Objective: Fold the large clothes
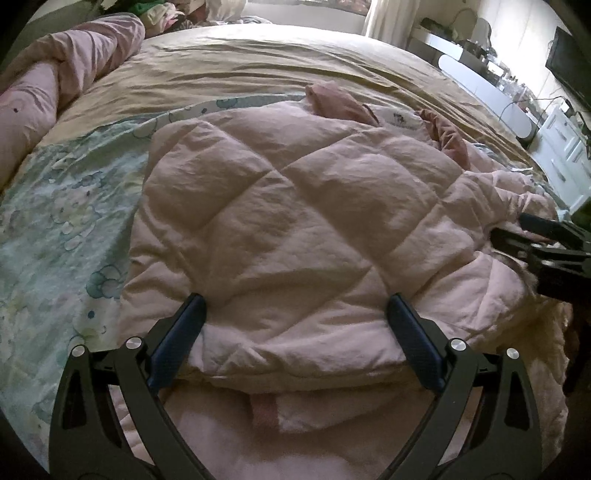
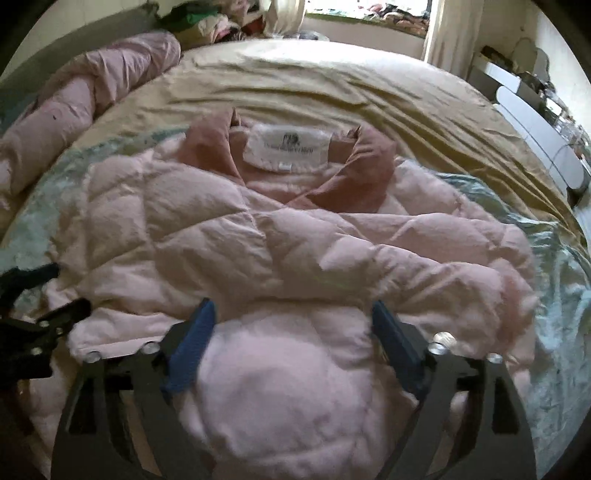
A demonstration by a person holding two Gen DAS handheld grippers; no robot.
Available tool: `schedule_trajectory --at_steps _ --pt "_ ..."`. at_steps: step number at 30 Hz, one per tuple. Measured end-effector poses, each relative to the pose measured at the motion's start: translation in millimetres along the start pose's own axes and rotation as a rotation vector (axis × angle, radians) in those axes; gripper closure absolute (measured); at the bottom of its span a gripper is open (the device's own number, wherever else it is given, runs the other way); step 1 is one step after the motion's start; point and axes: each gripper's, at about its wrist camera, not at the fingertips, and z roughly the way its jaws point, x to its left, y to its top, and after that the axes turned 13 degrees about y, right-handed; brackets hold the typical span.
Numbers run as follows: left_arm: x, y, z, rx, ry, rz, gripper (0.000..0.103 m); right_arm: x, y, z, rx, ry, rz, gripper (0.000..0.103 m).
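Note:
A pale pink quilted jacket [image 1: 291, 221] lies on the bed, partly folded, its darker pink collar [image 2: 351, 177] and white label [image 2: 286, 149] at the far end. My left gripper [image 1: 295, 306] is open, its fingers spread around the jacket's near folded edge. My right gripper [image 2: 291, 314] is open too, its fingers either side of a puffy fold of the jacket [image 2: 280, 258]. The right gripper also shows at the right edge of the left wrist view [image 1: 546, 240], and the left gripper at the left edge of the right wrist view [image 2: 40, 325].
The bed has a tan sheet [image 1: 258, 74] and a pale green printed cover [image 1: 55, 206] under the jacket. A rolled pink duvet [image 1: 55, 77] lies along the left. White furniture [image 1: 561, 155] stands to the right; clothes are piled beyond the bed's far left corner [image 2: 207, 22].

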Motion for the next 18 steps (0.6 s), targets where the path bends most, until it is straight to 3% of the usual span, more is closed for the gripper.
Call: schedule_trajectory --at_steps 18 --pt "20 -8 -56 -0.049 -0.005 -0.044 0.009 11 -38 -93 -0.159 0.014 0.047 0.004"
